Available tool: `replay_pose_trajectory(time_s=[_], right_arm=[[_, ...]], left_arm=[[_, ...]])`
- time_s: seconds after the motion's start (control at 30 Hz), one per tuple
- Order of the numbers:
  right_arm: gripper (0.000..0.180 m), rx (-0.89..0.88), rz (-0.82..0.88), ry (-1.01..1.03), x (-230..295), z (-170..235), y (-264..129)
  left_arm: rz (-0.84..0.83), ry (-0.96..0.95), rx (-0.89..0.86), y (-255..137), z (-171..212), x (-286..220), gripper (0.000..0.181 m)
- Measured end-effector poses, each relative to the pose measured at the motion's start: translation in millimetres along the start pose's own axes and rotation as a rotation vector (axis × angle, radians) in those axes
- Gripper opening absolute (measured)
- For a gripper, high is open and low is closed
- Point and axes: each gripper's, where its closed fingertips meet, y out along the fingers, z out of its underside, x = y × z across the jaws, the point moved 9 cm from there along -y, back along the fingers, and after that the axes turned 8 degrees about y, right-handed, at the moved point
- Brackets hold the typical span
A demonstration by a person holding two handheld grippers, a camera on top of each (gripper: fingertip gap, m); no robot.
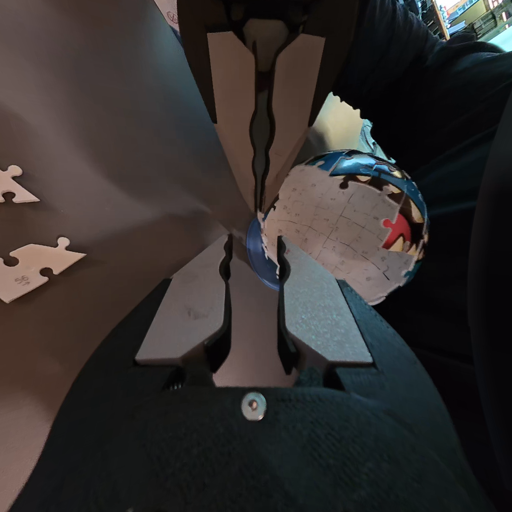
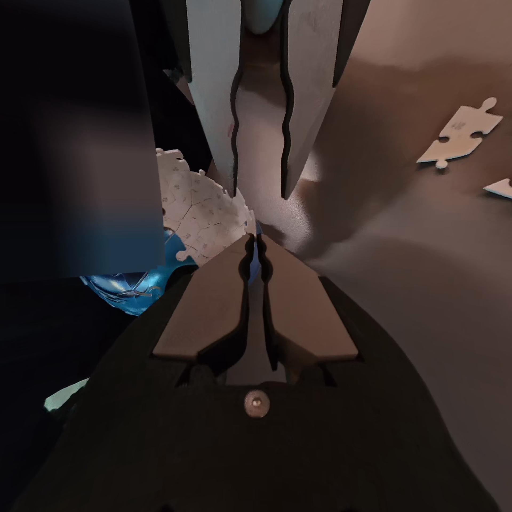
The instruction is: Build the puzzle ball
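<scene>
The puzzle ball (image 1: pixel 346 227) is a part-built hollow shell, white and numbered inside, glossy blue with red, black and yellow outside. It is tilted with its open side toward the left wrist camera, and it also shows in the right wrist view (image 2: pixel 205 210). My right gripper (image 2: pixel 255 238) is shut on the ball's blue rim (image 1: pixel 257 260) and comes in from the top of the left wrist view (image 1: pixel 259 206). My left gripper (image 1: pixel 253 238) is open, its fingertips beside that same rim. It enters the right wrist view (image 2: pixel 259 195) from the top.
Two loose white pieces (image 1: pixel 16 185) (image 1: pixel 36 266) lie face down on the brown table (image 1: pixel 110 138); they also show at the right in the right wrist view (image 2: pixel 465 133) (image 2: pixel 501 188). A person's dark sleeve (image 1: pixel 415 83) is behind the ball. The grippers are tip to tip, or close to it.
</scene>
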Motion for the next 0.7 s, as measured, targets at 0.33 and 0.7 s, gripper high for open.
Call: replay_pose_trajectory(time_s=[0.33, 0.7], right_arm=[[0.0, 0.057, -0.047, 0.033, 0.9, 0.7, 9.4], [0.0, 0.13, -0.023, 0.04, 1.2, 2.5, 16.3]], left_arm=[[0.0, -0.021, 0.006, 0.4, 3.0, -2.5, 0.034], [0.008, -0.026, 0.048, 6.0, 7.1, -6.0, 0.032]])
